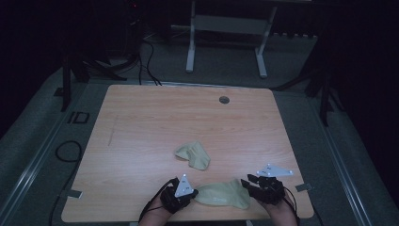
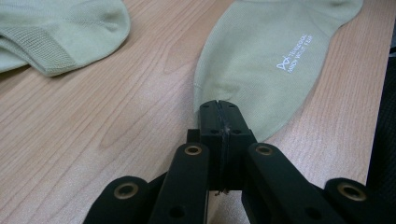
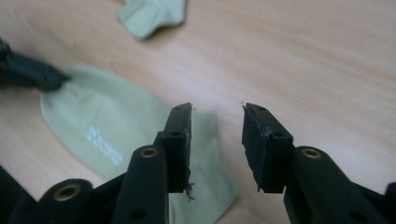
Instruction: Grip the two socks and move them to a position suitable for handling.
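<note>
A flat pale-green sock with white lettering lies near the table's front edge. My left gripper is at its left end; in the left gripper view the jaws are shut on the edge of this sock. My right gripper is at the sock's right end, open. In the right gripper view the gripper straddles the sock's edge, one jaw over fabric and the other over bare wood. A second, crumpled green sock lies farther back.
The wooden table has a round grommet hole near its far edge. Beyond the table stand a white desk frame and cables on the floor. The crumpled sock lies close to the left gripper's left.
</note>
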Available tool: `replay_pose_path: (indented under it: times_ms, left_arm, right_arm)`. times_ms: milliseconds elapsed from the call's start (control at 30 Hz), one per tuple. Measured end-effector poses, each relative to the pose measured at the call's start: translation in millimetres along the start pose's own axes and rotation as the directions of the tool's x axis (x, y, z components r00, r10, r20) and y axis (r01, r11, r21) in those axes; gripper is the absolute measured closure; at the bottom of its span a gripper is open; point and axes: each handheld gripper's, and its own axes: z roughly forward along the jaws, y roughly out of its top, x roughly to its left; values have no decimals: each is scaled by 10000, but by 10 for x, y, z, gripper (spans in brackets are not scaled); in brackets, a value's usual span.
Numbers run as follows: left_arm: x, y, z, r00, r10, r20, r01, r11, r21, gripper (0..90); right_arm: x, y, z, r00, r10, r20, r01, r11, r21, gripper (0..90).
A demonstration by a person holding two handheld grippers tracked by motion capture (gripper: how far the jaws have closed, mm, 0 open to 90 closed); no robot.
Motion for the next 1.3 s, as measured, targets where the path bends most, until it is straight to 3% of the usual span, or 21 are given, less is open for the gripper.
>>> replay_pose_path:
  times_ms: [67,133,200,267,467,500,567,667,767,867,967,1133,1300]
  left_arm:
    - [1,-1,0,10000,10,11,-10,10000,-12,891]
    - [3,-2,0,10000,4,25,-4,10000,-15,891]
    - [7,-2,0,10000,2,49,-2,10000,-13,891]
    - [8,-2,0,10000,-1,62,1,10000,-9,891]
    - [9,-2,-1,9999,-88,61,88,10000,-3,891]
    - [9,-1,0,9999,-93,58,93,10000,2,890]
    - [6,-1,5,9998,-178,82,178,9998,-40,890]
    - [2,1,8,9997,-233,72,233,9997,-46,889]
    - [6,0,13,9989,-447,153,449,9989,-116,882]
    - [3,2,-4,9978,-581,330,590,9979,-282,769]
    - [32,25,-81,9922,-1039,689,1088,9916,-704,656]
    - [53,29,-246,9941,-1026,350,1061,9871,-1199,486]
    - [136,-65,-379,9933,-1150,96,1152,9854,-1252,454]
  right_arm:
    - [-17,39,-24,9999,140,-100,-142,9997,-214,661]
    - [17,51,-3,9997,-26,-248,22,9999,-155,743]
    - [83,27,90,9984,-428,-378,437,9988,226,833]
    - [114,-9,183,9975,-478,-514,505,9973,528,867]
    - [58,-124,438,9984,-387,-409,436,9912,1249,872]
    - [19,-125,441,9988,-190,-441,240,9929,1162,873]
    - [-18,-111,441,9994,-285,-177,304,9926,1179,871]
    - [-59,-104,443,9996,-91,-271,123,9928,1194,870]
    - [-45,-103,446,9994,-174,-314,210,9929,1168,813]
    - [-25,-73,404,9992,-117,-391,155,9948,1005,769]
    - [10,7,331,9988,-268,-420,294,9977,610,699]
    - [39,223,336,9982,-408,-441,425,9984,370,573]
    - [153,499,454,9955,-620,-719,639,9976,248,505]
